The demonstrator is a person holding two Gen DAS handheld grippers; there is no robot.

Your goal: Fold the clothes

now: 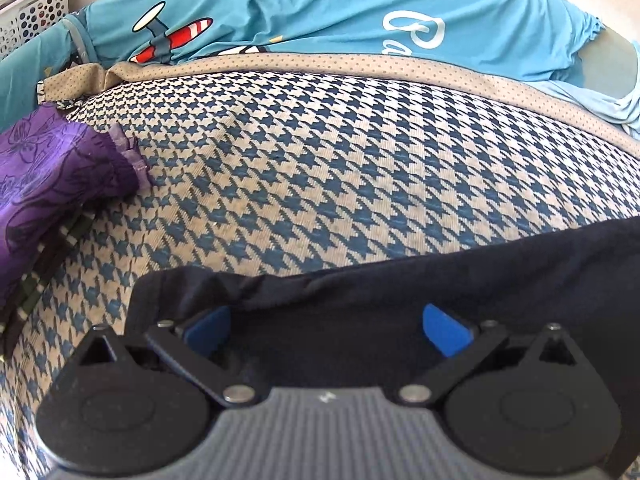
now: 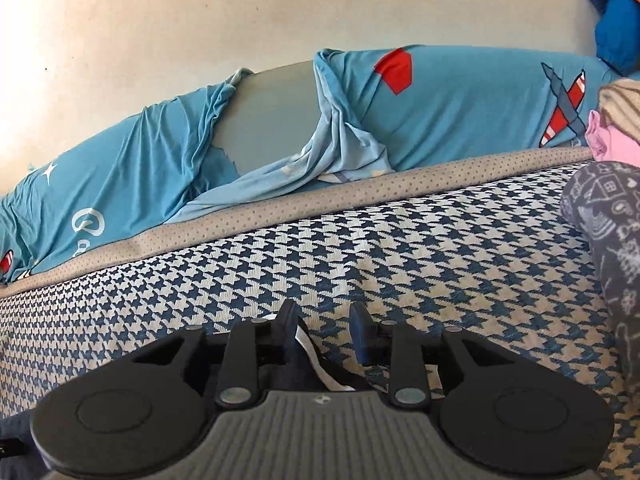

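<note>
A dark navy garment (image 1: 400, 280) lies on the houndstooth bed cover (image 1: 320, 160) at the near edge. My left gripper (image 1: 326, 330) is open, its blue pads (image 1: 444, 332) spread wide over the garment's near part. In the right wrist view my right gripper (image 2: 324, 324) is open with a moderate gap. A bit of the navy garment with a white strip (image 2: 308, 356) lies just under its left finger, near the gripper base. The houndstooth cover (image 2: 360, 248) stretches ahead.
A purple flowered garment (image 1: 48, 172) lies at the left. A grey patterned garment (image 2: 608, 240) and pink and striped clothes (image 2: 616, 128) lie at the right. Blue airplane-print bedding (image 1: 320, 8) runs along the back. A white perforated basket (image 1: 32, 4) stands at back left.
</note>
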